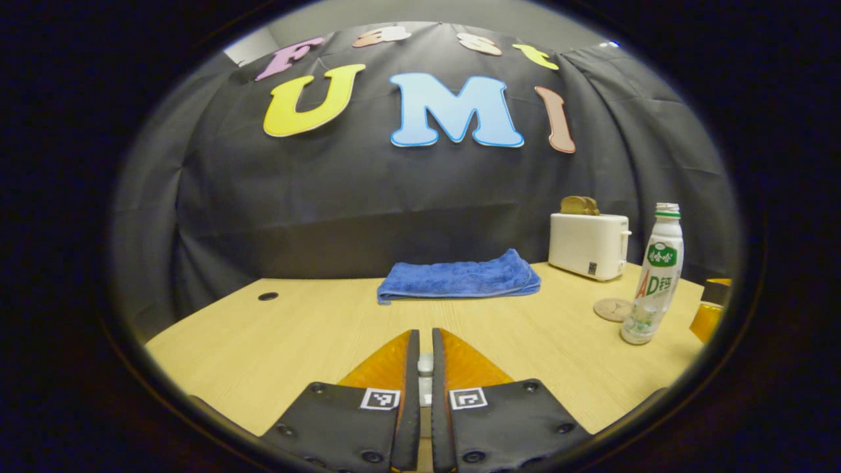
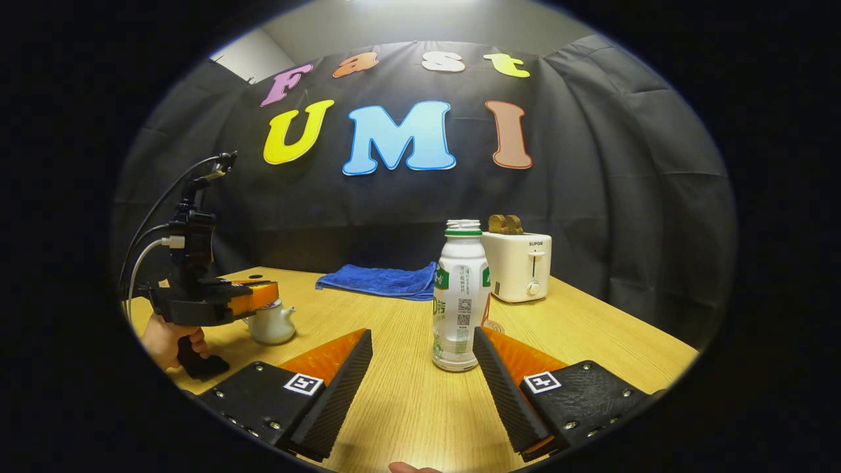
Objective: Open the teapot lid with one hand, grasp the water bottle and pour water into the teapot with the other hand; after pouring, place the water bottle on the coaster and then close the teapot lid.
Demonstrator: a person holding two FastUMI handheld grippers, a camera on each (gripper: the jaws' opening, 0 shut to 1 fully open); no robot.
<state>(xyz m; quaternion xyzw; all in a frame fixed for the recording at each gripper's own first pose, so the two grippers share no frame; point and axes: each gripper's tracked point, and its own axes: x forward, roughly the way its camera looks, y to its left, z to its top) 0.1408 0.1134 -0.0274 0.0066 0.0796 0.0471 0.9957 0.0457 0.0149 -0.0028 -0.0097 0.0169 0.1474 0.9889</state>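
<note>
- Teapot (image 2: 271,324) stood on the counter (image 2: 407,407) at the far left of the right gripper view, with the left tool (image 2: 253,297) held by a hand (image 2: 172,341) directly over it.
- Left tool's jaws stood nearly closed in its own view (image 1: 425,368), with something small and pale between them; I judged it to be the lid knob, but could not tell for sure, nor whether the lid was off.
- Bottle (image 2: 461,295) stood upright on the counter, cap off, just ahead of the right tool (image 2: 422,358), whose jaws were spread wide on either side without touching it.
- Coaster (image 1: 612,309) lay bare beside the bottle, near the toaster (image 1: 589,245).
- By my reading, the task was at its start: the lid was being gripped and the bottle not yet grasped; pouring, placing on the coaster and closing remained.
- A blue towel (image 1: 460,277) lay folded at the back.
- Toaster bore a short brand word, too small for me to vouch for.
</note>
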